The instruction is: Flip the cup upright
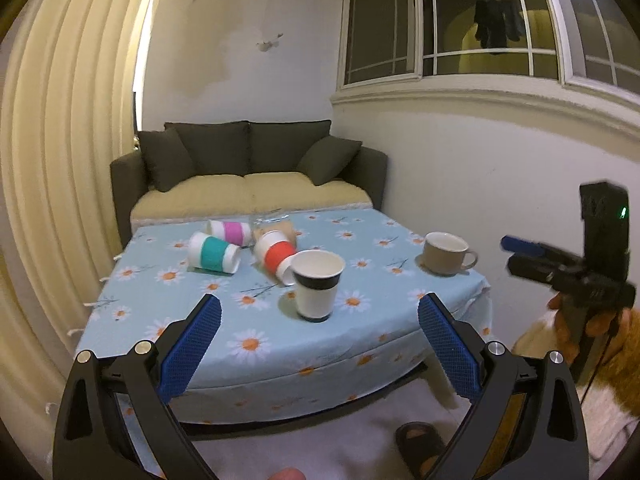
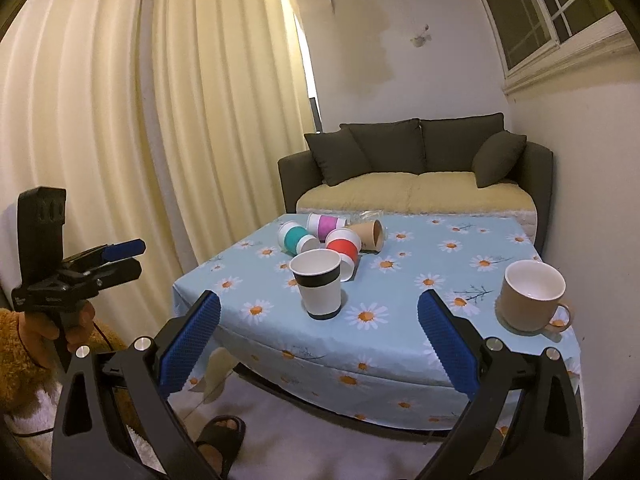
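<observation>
Left gripper (image 1: 319, 320): fingers wide apart, holds nothing, in front of the table (image 1: 360, 344).
Right gripper (image 2: 319, 320): also wide apart, holds nothing.
Black-banded paper cup (image 1: 317, 284): stands upright near the front edge.
Behind it: teal cup (image 1: 214, 253), pink cup (image 1: 229, 231), red cup (image 1: 276, 256) lie on their sides.
Mug (image 1: 446, 253): upright, far right.

Brown paper cup (image 1: 280, 227) at table's far edge mostly hidden behind red-banded cup (image 1: 276, 256); sandalled foot (image 2: 222, 436) partly blocked by gripper frame.

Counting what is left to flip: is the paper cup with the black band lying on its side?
No, the white paper cup with the black band stands upright, mouth up.
</observation>
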{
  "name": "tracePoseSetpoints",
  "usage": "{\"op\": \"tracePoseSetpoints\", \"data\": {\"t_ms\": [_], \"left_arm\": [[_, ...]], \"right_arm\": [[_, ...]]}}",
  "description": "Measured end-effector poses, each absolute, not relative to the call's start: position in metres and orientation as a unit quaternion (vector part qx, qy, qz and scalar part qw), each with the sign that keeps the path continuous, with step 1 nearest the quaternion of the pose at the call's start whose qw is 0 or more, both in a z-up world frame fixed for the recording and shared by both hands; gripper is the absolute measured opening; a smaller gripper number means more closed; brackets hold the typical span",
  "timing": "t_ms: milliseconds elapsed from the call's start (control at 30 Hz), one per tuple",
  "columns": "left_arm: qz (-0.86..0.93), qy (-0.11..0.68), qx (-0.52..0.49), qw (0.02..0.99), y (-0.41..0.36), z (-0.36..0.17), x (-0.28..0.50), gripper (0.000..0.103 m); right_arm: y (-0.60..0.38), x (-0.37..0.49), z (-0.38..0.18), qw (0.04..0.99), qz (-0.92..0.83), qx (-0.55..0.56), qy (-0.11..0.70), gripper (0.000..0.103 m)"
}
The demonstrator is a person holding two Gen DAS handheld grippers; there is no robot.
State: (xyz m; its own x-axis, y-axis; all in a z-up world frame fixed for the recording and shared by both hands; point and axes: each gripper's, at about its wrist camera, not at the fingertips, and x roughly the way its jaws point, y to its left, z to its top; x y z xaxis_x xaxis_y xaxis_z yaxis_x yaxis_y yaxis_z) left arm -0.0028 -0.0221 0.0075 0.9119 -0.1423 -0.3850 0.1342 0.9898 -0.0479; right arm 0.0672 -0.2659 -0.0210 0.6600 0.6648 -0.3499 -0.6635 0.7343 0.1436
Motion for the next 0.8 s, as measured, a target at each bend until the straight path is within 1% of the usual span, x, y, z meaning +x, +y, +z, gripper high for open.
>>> {"op": "tracePoseSetpoints", "data": {"t_ms": [467, 800], "left_arm": [[-0.028, 0.227, -0.017, 0.973, 0.003, -0.017, -0.001, 0.096], [-0.019, 0.249, -0.003, 0.968, -0.002, -0.024, 0.004, 0.096]], "right_arm": [[-0.247, 0.071, -0.035, 0.909, 0.358, -0.028, 0.214, 0.098], [-0.232, 0.081, -0.044, 0.900, 0.364, -0.044, 0.235, 0.098]]}}
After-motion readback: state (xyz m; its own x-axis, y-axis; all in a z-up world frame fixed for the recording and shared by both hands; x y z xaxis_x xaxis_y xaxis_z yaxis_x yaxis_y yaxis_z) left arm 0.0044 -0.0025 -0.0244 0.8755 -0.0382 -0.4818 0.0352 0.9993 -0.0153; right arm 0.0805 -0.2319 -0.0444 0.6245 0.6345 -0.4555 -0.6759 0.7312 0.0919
